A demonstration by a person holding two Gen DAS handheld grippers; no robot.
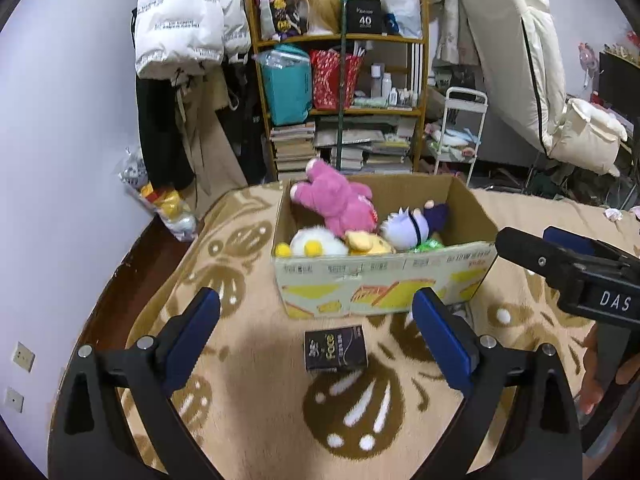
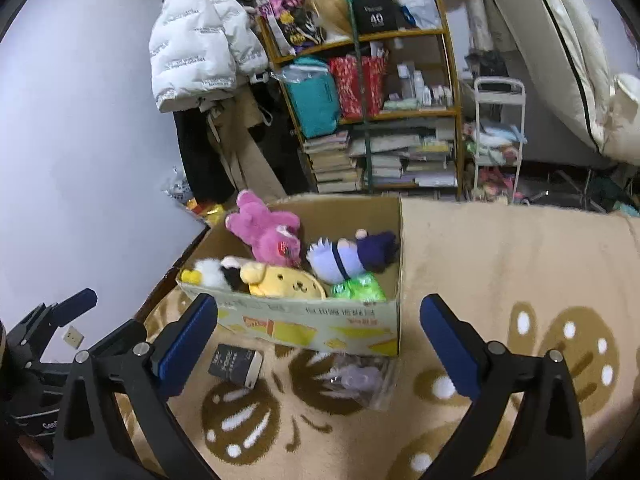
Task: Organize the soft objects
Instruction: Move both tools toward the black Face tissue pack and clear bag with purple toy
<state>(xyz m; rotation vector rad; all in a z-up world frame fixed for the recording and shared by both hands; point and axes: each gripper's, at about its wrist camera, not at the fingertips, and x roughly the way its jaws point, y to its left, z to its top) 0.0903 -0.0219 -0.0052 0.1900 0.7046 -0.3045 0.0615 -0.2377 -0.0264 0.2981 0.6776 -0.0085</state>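
Note:
A cardboard box [image 1: 384, 276] [image 2: 320, 324] stands on the beige patterned blanket and holds several plush toys: a pink bear [image 1: 340, 200] [image 2: 268, 232], a white duck [image 1: 316, 244] [image 2: 210, 272], a yellow dog [image 1: 368, 242] [image 2: 284, 284], a purple-and-white doll [image 1: 412, 224] [image 2: 344, 256] and a green toy [image 2: 358, 288]. My left gripper [image 1: 316, 334] is open and empty, just in front of the box. My right gripper [image 2: 318, 336] is open and empty, also in front of the box; it also shows in the left wrist view [image 1: 552, 256].
A small black box [image 1: 335, 348] [image 2: 236, 364] lies on the blanket [image 1: 248, 400] before the cardboard box. A clear plastic packet [image 2: 356, 380] lies beside it. A crowded shelf [image 1: 340, 80], hanging coats and a white cart [image 1: 460, 132] stand behind. The bed edge drops at left.

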